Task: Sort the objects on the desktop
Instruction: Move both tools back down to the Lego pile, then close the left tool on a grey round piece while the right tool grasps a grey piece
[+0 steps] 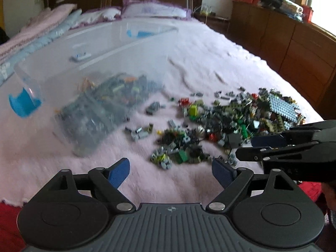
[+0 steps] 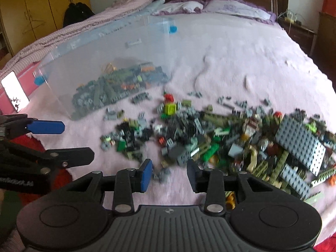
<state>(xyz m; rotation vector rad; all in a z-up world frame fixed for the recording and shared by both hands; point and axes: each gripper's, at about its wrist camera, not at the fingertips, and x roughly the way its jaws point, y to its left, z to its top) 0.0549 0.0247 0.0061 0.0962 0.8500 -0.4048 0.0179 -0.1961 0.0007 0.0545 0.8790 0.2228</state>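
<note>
A heap of small toy bricks (image 1: 220,121) lies spread on the pink bed cover; it also shows in the right wrist view (image 2: 210,138). A clear plastic bin (image 1: 69,67) with blue latches lies tipped on its side at the left, with bricks inside (image 1: 109,103); it shows in the right wrist view too (image 2: 94,63). My left gripper (image 1: 170,173) is open and empty, low over the cover just before the heap. My right gripper (image 2: 169,175) is open and empty at the heap's near edge. A grey studded plate (image 2: 302,145) lies at the right.
The bed's pink cover (image 1: 210,52) stretches back to pillows (image 1: 153,10) and a wooden headboard. A wooden dresser (image 1: 294,48) stands right of the bed. A phone (image 2: 14,92) lies at the left. The frames are motion-blurred.
</note>
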